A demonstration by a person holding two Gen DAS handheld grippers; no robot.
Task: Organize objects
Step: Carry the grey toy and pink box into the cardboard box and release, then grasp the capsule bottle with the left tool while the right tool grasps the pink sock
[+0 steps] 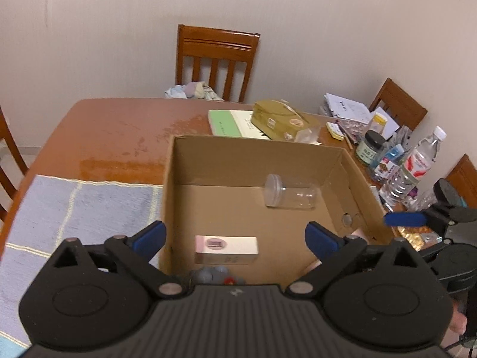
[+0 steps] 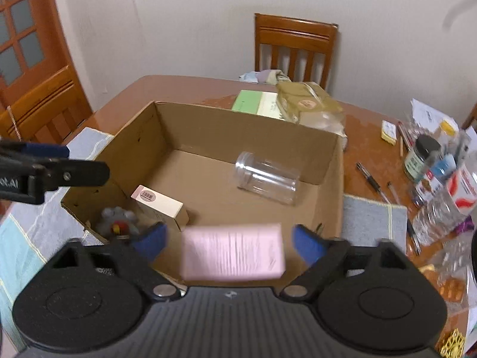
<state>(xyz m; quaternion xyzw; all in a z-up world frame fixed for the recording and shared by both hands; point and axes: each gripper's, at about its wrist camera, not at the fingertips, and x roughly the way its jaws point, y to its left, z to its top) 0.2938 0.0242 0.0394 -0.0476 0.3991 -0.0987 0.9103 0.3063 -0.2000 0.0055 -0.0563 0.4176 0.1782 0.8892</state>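
An open cardboard box (image 1: 253,161) (image 2: 238,125) stands on the wooden table. Inside it lie a clear plastic jar (image 1: 290,192) (image 2: 266,179) on its side, a small beige carton (image 1: 226,249) (image 2: 161,205) and a grey toy (image 1: 213,274) (image 2: 117,219). My left gripper (image 1: 235,232) is open above the box's near side, with nothing between its fingers. My right gripper (image 2: 229,232) is open over the near right part of the box. A blurred pink box (image 2: 232,252) sits between its fingers with a gap on each side, touching neither pad.
A checked grey cloth (image 1: 74,203) lies under and left of the box. Behind it are a green book (image 1: 226,123) and an olive pouch (image 1: 280,117). Bottles, jars and pens (image 2: 432,173) crowd the table's right side. Wooden chairs (image 1: 216,62) ring the table.
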